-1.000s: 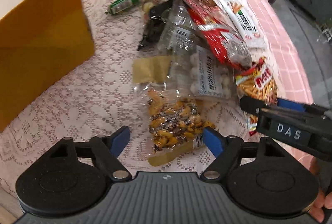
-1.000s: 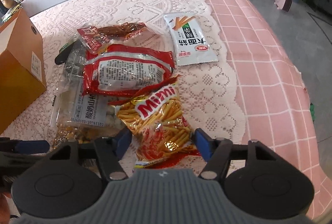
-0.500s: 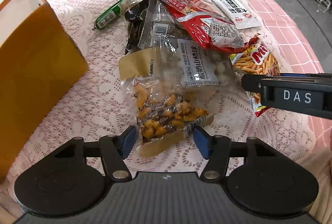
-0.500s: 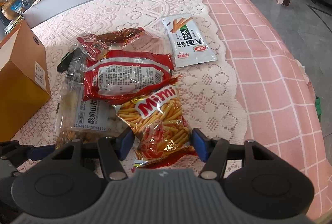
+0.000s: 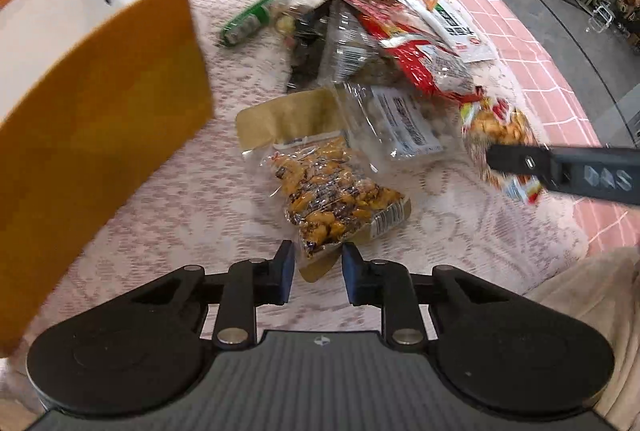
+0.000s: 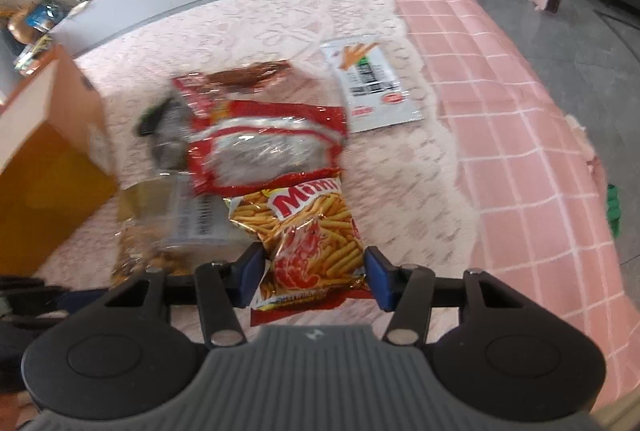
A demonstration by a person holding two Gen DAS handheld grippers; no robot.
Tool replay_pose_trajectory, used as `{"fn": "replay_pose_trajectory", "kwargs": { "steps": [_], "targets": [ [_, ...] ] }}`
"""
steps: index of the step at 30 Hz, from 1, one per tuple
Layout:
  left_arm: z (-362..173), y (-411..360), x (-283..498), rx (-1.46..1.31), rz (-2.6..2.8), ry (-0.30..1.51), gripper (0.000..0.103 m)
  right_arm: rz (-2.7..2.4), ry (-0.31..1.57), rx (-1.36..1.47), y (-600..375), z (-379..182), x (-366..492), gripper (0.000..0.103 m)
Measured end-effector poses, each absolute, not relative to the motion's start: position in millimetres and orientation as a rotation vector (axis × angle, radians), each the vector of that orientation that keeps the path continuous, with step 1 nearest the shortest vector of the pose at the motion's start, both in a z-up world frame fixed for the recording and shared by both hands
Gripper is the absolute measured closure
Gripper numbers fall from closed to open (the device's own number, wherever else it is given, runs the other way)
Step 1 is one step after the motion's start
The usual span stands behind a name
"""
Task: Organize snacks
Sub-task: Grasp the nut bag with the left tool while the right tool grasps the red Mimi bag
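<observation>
A pale lace tablecloth [image 6: 280,31] with a floral pattern covers a pink cloth [image 6: 500,111] gridded in white. The open cardboard box [image 5: 100,103] is orange outside, white inside. A clear bag of golden-brown and dark nuts [image 5: 328,191] has a tan end; the foil packet of stick snacks [image 6: 316,239] is yellow and red.

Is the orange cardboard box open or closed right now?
Open: the orange cardboard box has no lid on top, and its white inside wall shows.

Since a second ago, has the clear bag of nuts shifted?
Yes. The left gripper has closed its fingers on the clear nut bag, dragging it off the white-label bag and toward the orange box.
</observation>
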State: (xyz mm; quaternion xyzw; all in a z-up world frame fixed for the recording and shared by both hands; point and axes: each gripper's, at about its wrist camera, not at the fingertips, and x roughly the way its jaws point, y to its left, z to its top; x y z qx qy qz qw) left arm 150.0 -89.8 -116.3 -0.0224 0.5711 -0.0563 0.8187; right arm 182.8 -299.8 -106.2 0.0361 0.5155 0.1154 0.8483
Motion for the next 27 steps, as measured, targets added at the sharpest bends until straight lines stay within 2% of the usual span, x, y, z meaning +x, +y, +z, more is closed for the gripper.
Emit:
{"fn": "replay_pose_trajectory", "kwargs": {
  "steps": [9, 10, 12, 15, 20, 23, 27],
  "targets": [
    [-105, -53, 133, -0.056, -0.111, 1.209, 0.073, 0.305, 1.144, 0.111, -274, -115, 161, 0.051],
    [-104, -50, 131, -0.063, -0.122, 1.196, 0.071, 0.305, 1.140, 0.110, -274, -115, 161, 0.051],
    [-104, -49, 133, -0.063, -0.147, 1.178, 0.052, 0.306, 1.144, 0.112, -273, -118, 163, 0.050],
    [-103, -47, 128, -0.059, -0.173, 1.151, 0.032, 0.301, 1.152, 0.116, -274, -121, 164, 0.049],
    [-102, -47, 121, -0.038, -0.225, 1.096, 0.024, 0.296, 1.150, 0.118, -275, -123, 164, 0.047],
    [-104, -47, 117, -0.040, -0.242, 1.052, 0.024, 0.292, 1.139, 0.079, -269, -123, 163, 0.041],
    [-105, -46, 115, -0.041, -0.233, 1.000, 0.021, 0.294, 1.123, 0.041, -265, -121, 161, 0.039]
  ]
}}
